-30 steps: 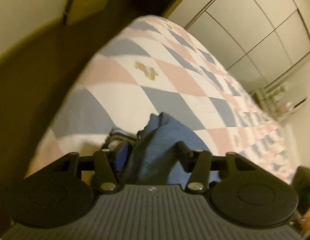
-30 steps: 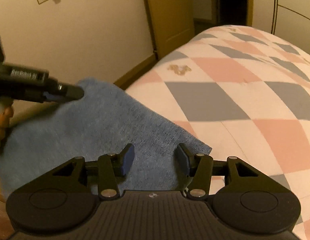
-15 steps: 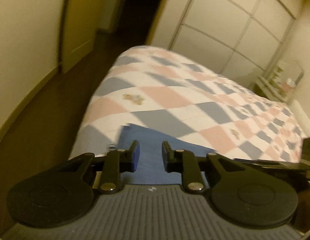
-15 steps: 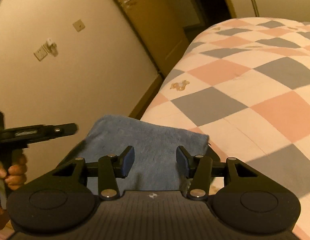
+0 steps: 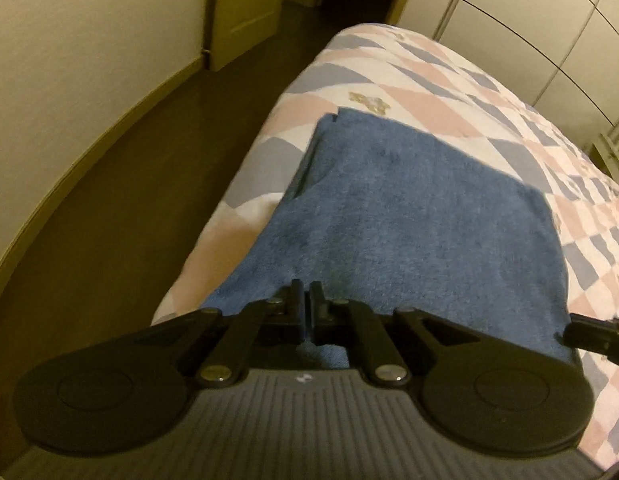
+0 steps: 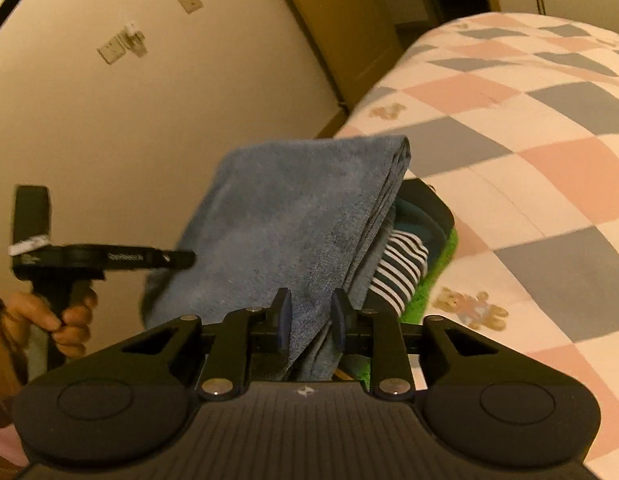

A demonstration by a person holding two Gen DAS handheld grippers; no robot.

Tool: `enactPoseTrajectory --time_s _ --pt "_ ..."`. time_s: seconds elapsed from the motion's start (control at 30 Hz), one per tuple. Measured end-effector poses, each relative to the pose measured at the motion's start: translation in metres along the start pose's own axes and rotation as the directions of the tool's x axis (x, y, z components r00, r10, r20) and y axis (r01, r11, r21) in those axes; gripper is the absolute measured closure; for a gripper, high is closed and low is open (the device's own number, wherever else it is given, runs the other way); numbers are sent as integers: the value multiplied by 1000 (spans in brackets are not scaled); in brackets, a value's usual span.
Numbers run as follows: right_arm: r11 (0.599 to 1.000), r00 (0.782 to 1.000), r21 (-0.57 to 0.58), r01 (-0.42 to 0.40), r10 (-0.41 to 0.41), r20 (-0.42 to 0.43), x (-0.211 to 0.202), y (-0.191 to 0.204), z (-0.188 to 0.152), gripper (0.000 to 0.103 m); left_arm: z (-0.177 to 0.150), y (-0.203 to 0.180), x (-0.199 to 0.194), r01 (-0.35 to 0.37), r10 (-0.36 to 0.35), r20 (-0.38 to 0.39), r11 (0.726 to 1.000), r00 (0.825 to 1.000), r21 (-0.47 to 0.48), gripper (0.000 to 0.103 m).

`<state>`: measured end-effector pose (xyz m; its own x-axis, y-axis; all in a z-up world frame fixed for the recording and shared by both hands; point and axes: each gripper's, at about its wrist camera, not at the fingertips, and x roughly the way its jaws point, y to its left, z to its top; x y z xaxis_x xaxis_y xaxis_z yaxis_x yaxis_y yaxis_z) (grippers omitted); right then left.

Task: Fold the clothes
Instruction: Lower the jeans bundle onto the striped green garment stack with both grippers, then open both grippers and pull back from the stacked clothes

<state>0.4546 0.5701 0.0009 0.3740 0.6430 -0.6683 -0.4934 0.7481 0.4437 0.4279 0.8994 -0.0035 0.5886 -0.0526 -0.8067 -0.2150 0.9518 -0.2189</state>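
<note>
A blue terry cloth [image 5: 409,216] stretches from the checked quilt toward me in the left wrist view. My left gripper [image 5: 307,308] is shut on its near edge, with cloth showing behind the jaws. In the right wrist view the same blue cloth [image 6: 301,216] hangs raised. My right gripper [image 6: 311,320] is closing on its lower right edge, and the bunched cloth fills the gap between the pads. The left gripper [image 6: 181,258] grips the cloth's left side there, held by a hand [image 6: 65,320]. The right gripper's tip [image 5: 577,332] pokes in at the cloth's right corner.
Under the raised cloth lies a pile: a navy-and-white striped garment [image 6: 401,276], a green cloth [image 6: 437,280] and a dark piece. The bed's pink, grey and white quilt [image 6: 529,160] extends right. A dark floor [image 5: 129,200], wall and door lie left; wardrobe doors [image 5: 549,40] stand behind.
The left jaws have shut on the blue cloth's edge. The right jaws have narrowed around its other edge. The cloth now hangs raised between both grippers, uncovering the striped pile.
</note>
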Motion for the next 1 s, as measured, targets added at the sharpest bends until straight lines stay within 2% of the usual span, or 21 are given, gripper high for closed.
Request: enactPoseTrajectory --time_s 0.17,0.27,0.4,0.6,0.67,0.77,0.83,1.0 --pt "999 1000 -37 -1 2 26 -25 12 -8 74 -12 -15 -44 48 -50 56 999 997 22 94" --pt "998 1000 -71 -3 3 4 -31 21 -18 75 -31 -19 -53 64 -65 46 998 997 21 90" --pt "995 993 -89 39 -49 -103 -10 26 -34 75 -44 -13 -27 2 -3 -30 1000 1000 -29 88" --pt "995 998 -97 37 -42 -48 -30 35 -28 74 -40 -21 -58 -3 3 33 1000 999 -4 87" --pt "994 998 -99 39 -44 -45 -33 36 -29 74 -46 -25 -58 -18 17 22 1000 1000 5 81" --pt "993 992 -108 58 -69 -108 -20 35 -34 74 -57 -31 -45 -80 80 -47 997 996 15 79" --pt "994 989 -86 62 -73 -128 -17 34 -37 74 -57 -38 -47 -116 116 -59 993 992 4 77" --pt "998 996 -55 43 -47 -78 -44 41 -35 71 -49 -62 -81 -185 186 -38 982 982 27 66"
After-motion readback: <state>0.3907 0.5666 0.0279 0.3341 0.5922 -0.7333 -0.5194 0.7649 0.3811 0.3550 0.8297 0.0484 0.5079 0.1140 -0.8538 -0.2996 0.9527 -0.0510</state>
